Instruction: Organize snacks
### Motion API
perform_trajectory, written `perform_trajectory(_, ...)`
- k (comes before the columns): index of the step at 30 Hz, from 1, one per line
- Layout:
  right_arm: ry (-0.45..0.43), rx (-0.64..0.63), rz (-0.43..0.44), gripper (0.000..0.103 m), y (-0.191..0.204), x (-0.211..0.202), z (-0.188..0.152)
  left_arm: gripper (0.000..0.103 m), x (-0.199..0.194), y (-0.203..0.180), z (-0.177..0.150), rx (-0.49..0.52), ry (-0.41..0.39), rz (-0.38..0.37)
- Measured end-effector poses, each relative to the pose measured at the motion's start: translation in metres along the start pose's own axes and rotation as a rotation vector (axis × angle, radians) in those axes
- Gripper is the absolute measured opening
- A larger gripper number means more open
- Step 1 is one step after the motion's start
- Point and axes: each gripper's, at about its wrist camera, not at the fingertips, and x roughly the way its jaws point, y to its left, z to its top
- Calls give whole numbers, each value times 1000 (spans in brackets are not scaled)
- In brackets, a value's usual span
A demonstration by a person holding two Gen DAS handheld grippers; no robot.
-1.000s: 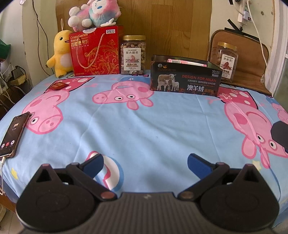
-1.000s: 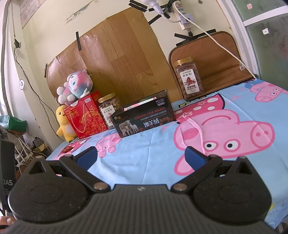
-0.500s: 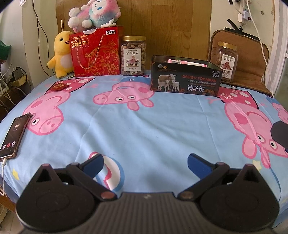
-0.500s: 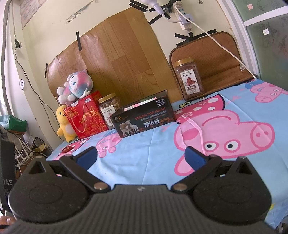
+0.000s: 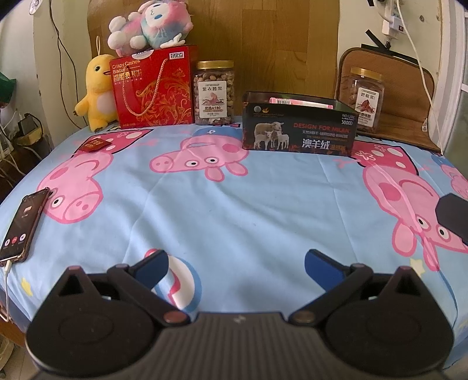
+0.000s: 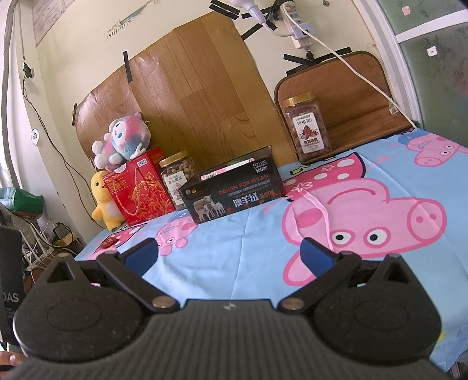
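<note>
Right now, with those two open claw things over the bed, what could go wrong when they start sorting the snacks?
The nut jar stands close beside the red biscuit bag that carries a plush toy; reaching for it might topple the toy. The phone lies near the bed's left edge on a cable, so the left tool could snag it or push it off.

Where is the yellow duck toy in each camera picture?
Left wrist view: the yellow duck toy stands at the far left back, right beside the red gift box.
Right wrist view: the duck is at the left middle, again just left of the red box.
Shared landmark: the black box with sheep, in front of the wooden board.
</note>
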Motion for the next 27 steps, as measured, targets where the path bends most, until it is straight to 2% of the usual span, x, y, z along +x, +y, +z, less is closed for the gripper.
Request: perform_trajectory(27, 10, 7, 0, 103, -2, 1, 0, 103, 0, 0, 0, 18, 1, 5)
